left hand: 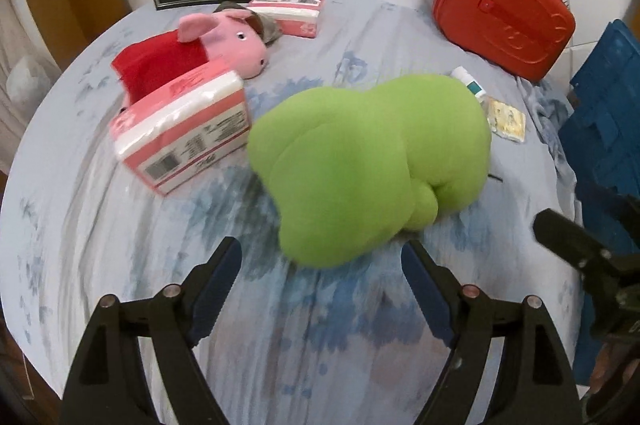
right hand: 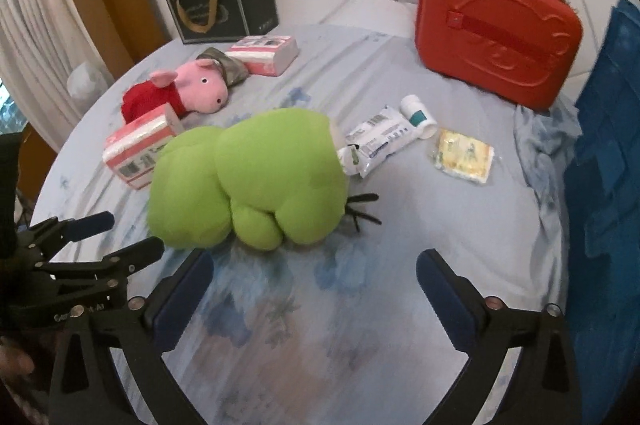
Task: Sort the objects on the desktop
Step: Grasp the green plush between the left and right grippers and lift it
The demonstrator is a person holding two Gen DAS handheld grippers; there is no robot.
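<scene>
A green plush toy [left hand: 368, 165] [right hand: 248, 181] lies mid-table on the pale blue cloth [right hand: 440, 225]. My left gripper [left hand: 320, 253] is open, and the plush's near edge sits just at its fingertips without touching the pads. My right gripper [right hand: 316, 259] stands wide open a little short of the plush, with nothing between its fingers. A pink pig plush [left hand: 236, 41] in a red dress lies behind a pink tissue pack [left hand: 180, 129]. A second tissue pack [left hand: 292, 11] lies further back. A toothpaste tube [right hand: 384, 137] and a yellow packet [right hand: 464, 155] lie right of the green plush.
A red plastic case [right hand: 496, 29] leans against the wall at the back right. A black gift bag [right hand: 224, 9] stands at the back left, and a blue crate [right hand: 608, 153] borders the right edge. The left gripper [right hand: 124, 235] shows at the left of the right wrist view.
</scene>
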